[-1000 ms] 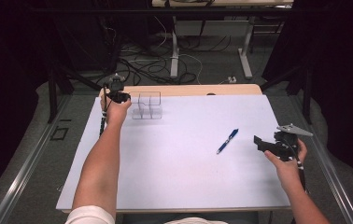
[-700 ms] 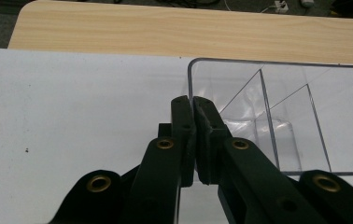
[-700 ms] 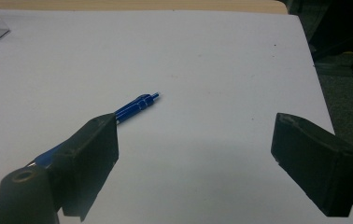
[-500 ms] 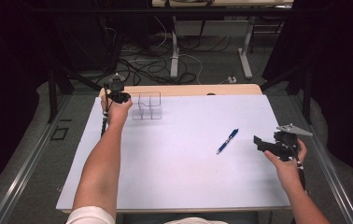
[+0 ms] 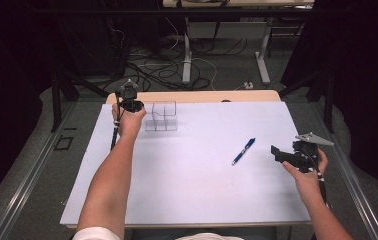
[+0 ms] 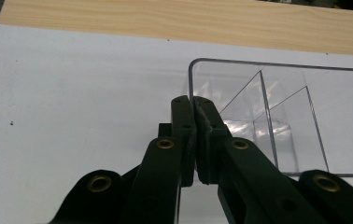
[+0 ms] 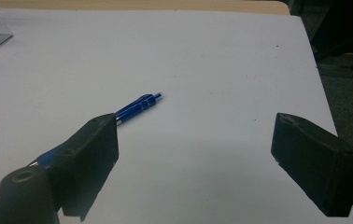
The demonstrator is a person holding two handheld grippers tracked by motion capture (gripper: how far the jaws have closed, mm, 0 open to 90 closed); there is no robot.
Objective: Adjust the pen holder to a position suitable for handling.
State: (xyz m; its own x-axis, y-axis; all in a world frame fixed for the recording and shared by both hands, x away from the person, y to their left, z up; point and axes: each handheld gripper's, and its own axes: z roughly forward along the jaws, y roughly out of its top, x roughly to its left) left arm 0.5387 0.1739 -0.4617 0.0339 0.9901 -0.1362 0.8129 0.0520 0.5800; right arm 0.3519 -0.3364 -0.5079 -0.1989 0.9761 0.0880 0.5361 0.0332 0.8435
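Two-handed pen pickup, with the left gripper [image 6: 194, 105] pinched shut on the near left wall of the clear plastic organizer [image 5: 161, 116] and the right gripper [image 7: 195, 154] held wide open and empty above the white table cover [image 5: 202, 190]. The step in hand appears to be the reach for the blue pen [image 5: 243, 150]: to do it well, the right gripper should probably travel toward about 10 o'clock in the high view, turn so that its jaws straddle the barrel crosswise, and close near the middle of the barrel so that the pen stays level when lifted; the left gripper should meanwhile hold the organizer steady. In the high view the pen lies flat at about 3 o'clock from the table's middle, well apart from the organizer at about 11 o'clock, its long axis running from 7 to 1 o'clock. In the right gripper view the pen [image 7: 137, 108] is slim and glossy blue with a small pale tip, its near end hidden behind one jaw
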